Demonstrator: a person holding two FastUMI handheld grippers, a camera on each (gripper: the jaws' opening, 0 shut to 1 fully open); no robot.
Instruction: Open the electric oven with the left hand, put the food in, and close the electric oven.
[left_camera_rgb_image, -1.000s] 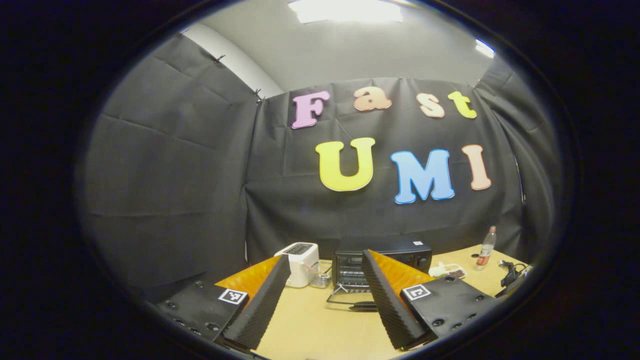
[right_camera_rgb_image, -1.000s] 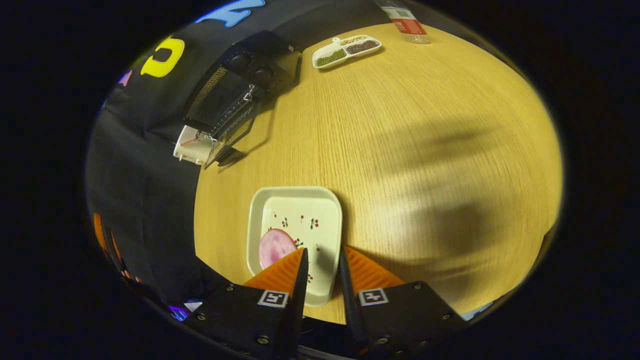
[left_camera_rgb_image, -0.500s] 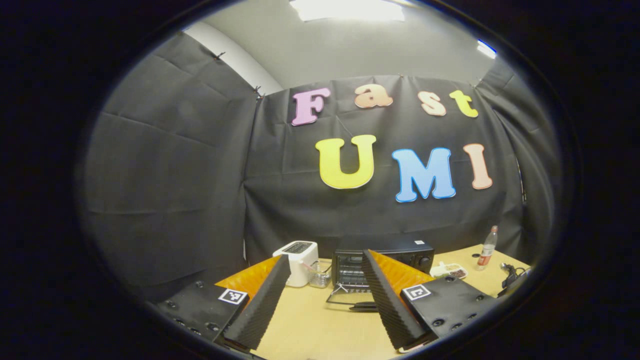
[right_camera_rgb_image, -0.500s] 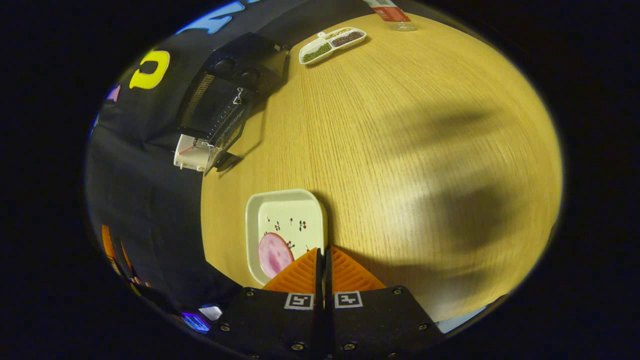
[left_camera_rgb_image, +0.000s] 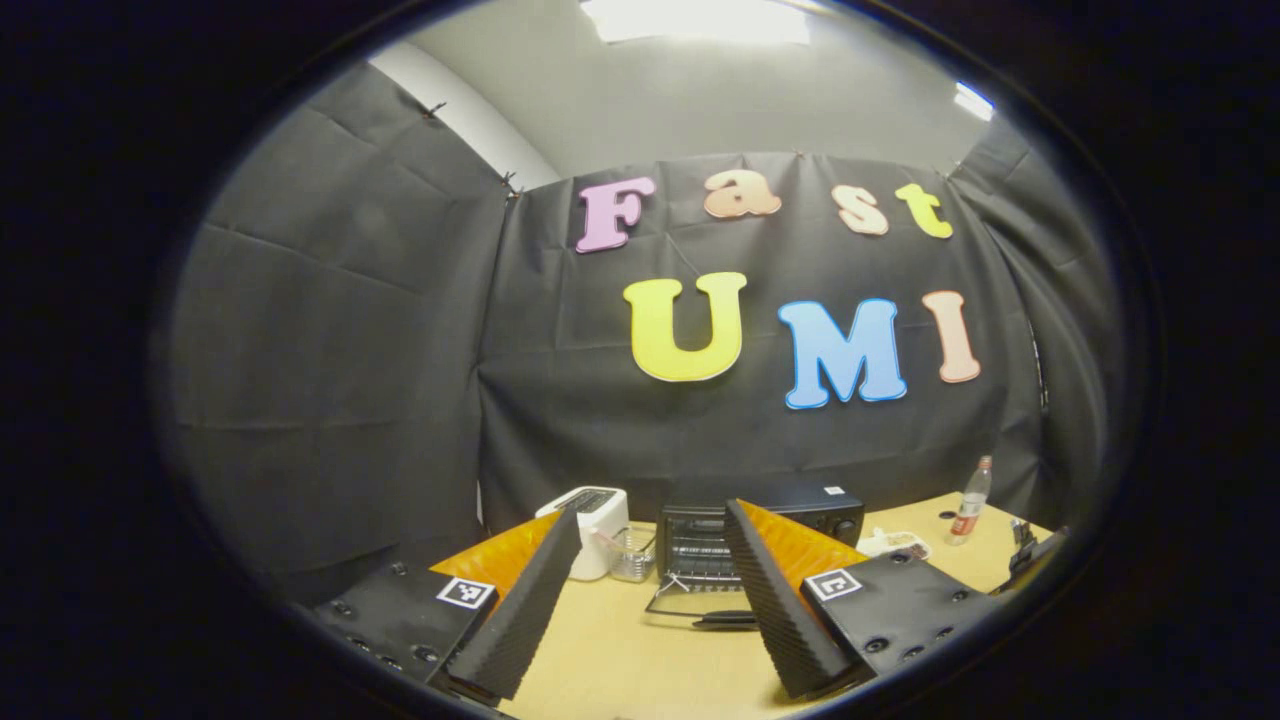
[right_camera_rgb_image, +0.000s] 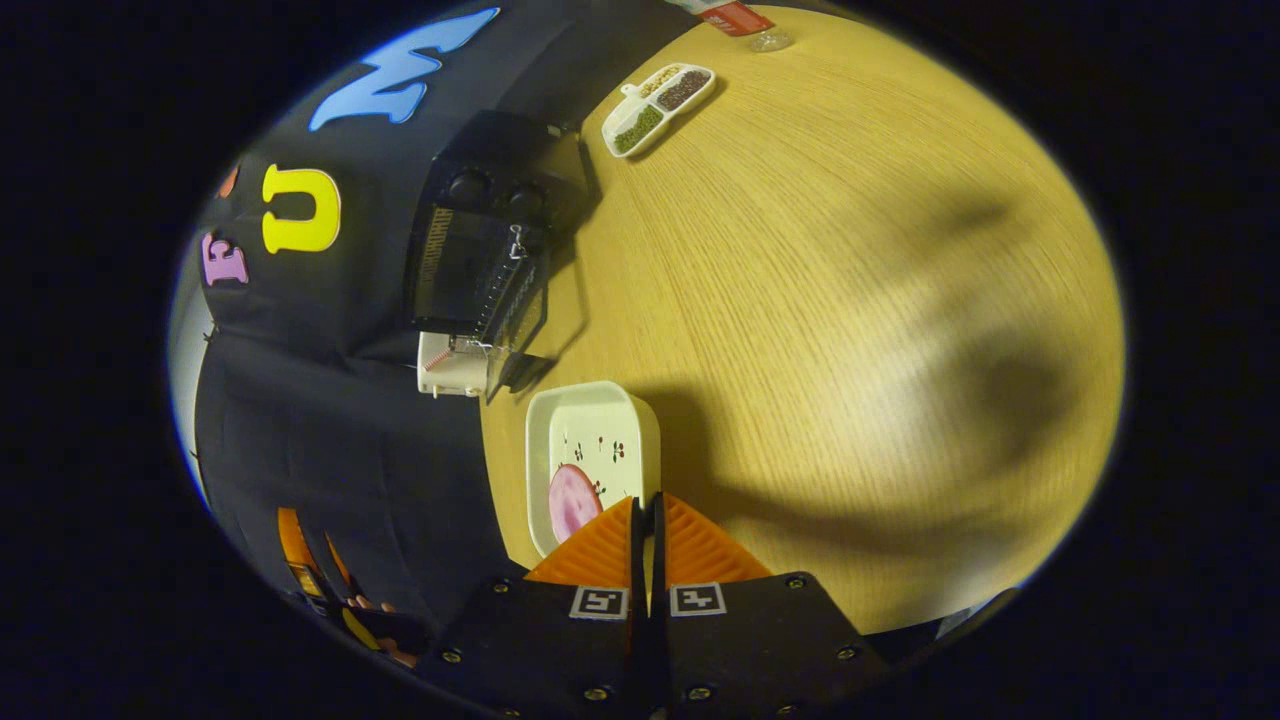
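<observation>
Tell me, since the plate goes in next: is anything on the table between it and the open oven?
Nothing visible: bare table lies between the plate held by the right claw and the oven, door down.

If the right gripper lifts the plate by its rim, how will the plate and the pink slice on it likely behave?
The plate looks rigid and glossy, so it should stay stiff, but its rim may slip between the fingers of the right gripper, shut at one edge. Held off-centre, it will probably tilt. The slice lies flat and loose, so it may slide across the smooth surface.
</observation>
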